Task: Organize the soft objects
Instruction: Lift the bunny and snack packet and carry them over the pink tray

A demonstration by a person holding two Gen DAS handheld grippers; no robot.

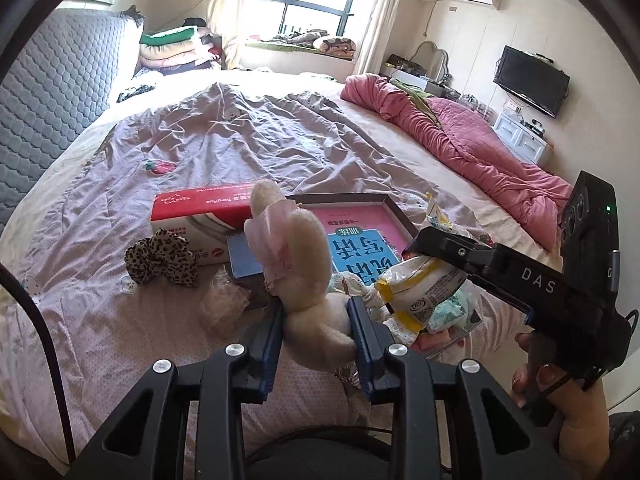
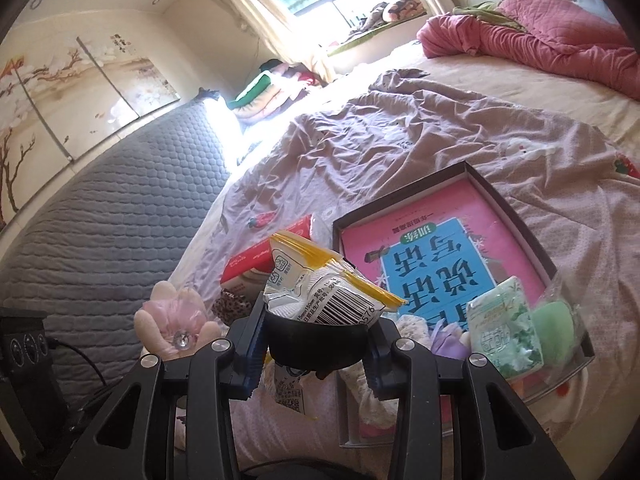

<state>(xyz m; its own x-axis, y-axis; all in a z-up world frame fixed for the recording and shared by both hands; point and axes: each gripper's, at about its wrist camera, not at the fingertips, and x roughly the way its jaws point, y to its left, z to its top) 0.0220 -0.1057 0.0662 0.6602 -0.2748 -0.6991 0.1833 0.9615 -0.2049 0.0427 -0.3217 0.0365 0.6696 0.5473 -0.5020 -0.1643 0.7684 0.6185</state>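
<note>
A cream plush bunny [image 1: 304, 248] with a pink bow hangs above the bed, and my left gripper [image 1: 316, 312] is shut on its lower body between the blue pads. In the right wrist view the bunny [image 2: 172, 320] shows at lower left. My right gripper [image 2: 320, 320] is shut on a white and yellow packet [image 2: 316, 280]; a dark rounded thing that I cannot identify sits between the fingers in front of the packet. From the left wrist view the right gripper [image 1: 420, 246] holds the packet [image 1: 420, 280] just right of the bunny, over the dark shallow box [image 1: 340, 199].
The box [image 2: 400, 196] holds a pink and blue book, a green packet [image 2: 504, 328] and a green puff [image 2: 556, 320]. A red tissue box [image 1: 192, 208] and leopard scrunchie [image 1: 160, 260] lie left of it. A pink quilt [image 1: 480, 140] lies right, the grey headboard [image 1: 48, 92] left.
</note>
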